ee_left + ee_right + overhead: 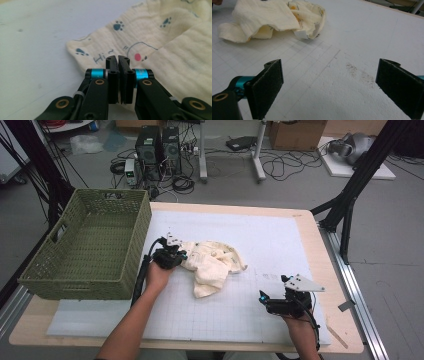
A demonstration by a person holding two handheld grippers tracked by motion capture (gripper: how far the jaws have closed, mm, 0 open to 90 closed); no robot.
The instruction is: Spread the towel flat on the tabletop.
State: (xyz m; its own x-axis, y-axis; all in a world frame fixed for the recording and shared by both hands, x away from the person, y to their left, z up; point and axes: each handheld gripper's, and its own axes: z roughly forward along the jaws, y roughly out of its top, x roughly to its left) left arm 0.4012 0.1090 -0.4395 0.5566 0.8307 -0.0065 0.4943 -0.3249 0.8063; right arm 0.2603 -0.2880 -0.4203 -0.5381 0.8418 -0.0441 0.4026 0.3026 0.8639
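Left fingers: the left gripper [117, 58] has its two black fingers [112, 75] pressed together at the near edge of the cream cloth [175, 50]; whether any fabric is pinched between them cannot be told.
Right fingers: the right gripper [329, 87] stands wide apart, nothing between the two pads [270, 85], over bare white mat well away from the cloth [269, 20].
Cloth: one crumpled cream piece [212, 265] printed with blue paw marks and "Hi" (a red dot beside the lettering), lying on the mat near the counter's middle, just right of the left gripper [181, 256].
Basket: one green woven basket [125, 245] at the counter's left end, beside the left hand [159, 275]; its visible inside holds nothing.
Mat: one white gridded sheet [280, 245] covering most of the wooden counter [315, 245].
Count: two grippers, one cloth, one basket; right gripper [267, 301] at the near right.
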